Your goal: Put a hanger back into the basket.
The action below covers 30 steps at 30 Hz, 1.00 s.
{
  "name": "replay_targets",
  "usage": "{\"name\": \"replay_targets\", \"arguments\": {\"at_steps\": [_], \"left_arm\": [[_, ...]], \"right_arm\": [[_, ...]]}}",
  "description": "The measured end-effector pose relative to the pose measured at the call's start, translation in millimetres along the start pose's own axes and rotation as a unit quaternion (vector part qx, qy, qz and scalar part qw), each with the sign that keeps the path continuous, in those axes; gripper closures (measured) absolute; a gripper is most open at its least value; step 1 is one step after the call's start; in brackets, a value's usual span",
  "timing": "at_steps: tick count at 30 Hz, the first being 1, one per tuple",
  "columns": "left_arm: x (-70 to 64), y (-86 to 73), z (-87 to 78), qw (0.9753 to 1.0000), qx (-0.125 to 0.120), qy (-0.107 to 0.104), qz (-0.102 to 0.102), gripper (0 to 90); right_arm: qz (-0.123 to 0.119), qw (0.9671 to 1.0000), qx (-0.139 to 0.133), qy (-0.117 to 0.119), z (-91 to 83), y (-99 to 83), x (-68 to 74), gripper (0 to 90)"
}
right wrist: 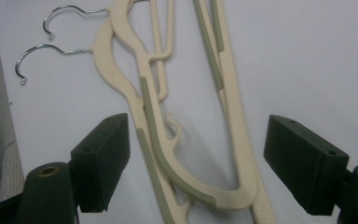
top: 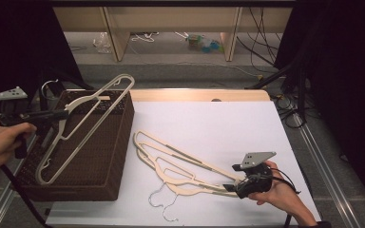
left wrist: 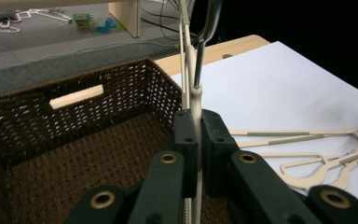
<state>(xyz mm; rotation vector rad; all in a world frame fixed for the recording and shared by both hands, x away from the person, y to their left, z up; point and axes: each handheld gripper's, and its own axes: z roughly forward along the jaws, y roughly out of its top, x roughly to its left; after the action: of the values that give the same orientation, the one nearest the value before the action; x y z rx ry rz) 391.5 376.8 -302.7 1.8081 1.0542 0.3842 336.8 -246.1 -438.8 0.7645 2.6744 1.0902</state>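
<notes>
My left gripper (top: 59, 114) is shut on a cream plastic hanger (top: 83, 118) near its metal hook, and holds it tilted over the brown wicker basket (top: 109, 156). In the left gripper view the jaws pinch the hanger's neck (left wrist: 195, 100) above the basket (left wrist: 74, 140). Two more cream hangers (top: 180, 166) lie stacked on the white table sheet, their hooks (top: 159, 199) toward the front edge. My right gripper (top: 232, 186) stands open at the hangers' right end. In the right gripper view its jaws straddle the hangers' shoulder end (right wrist: 191, 186) just above the sheet.
The basket stands at the table's left edge. The white sheet (top: 218, 123) covers the table beyond the hangers. Behind the table lie grey floor, cables (top: 261, 52) and wooden shelf legs (top: 116, 42). Dark curtains flank both sides.
</notes>
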Motion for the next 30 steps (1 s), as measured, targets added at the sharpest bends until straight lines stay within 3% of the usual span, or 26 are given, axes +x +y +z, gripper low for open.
{"name": "replay_targets", "arguments": {"at_steps": [12,17,30], "left_arm": [[17.3,-12.9,-3.2,0.9997,0.011,0.020,-0.011,85.9],[23.9,-17.7,-2.5,0.9995,0.013,0.015,-0.026,86.0],[34.4,-33.3,14.2,0.9985,0.039,0.007,-0.039,85.9]], "right_arm": [[0.000,1.0000,-0.001,-0.001,-0.6,0.2,0.0,23.0],[-0.001,1.0000,-0.001,-0.001,-0.7,0.3,-0.3,22.9],[0.004,1.0000,0.001,-0.001,-0.4,-0.2,-0.4,22.1]]}}
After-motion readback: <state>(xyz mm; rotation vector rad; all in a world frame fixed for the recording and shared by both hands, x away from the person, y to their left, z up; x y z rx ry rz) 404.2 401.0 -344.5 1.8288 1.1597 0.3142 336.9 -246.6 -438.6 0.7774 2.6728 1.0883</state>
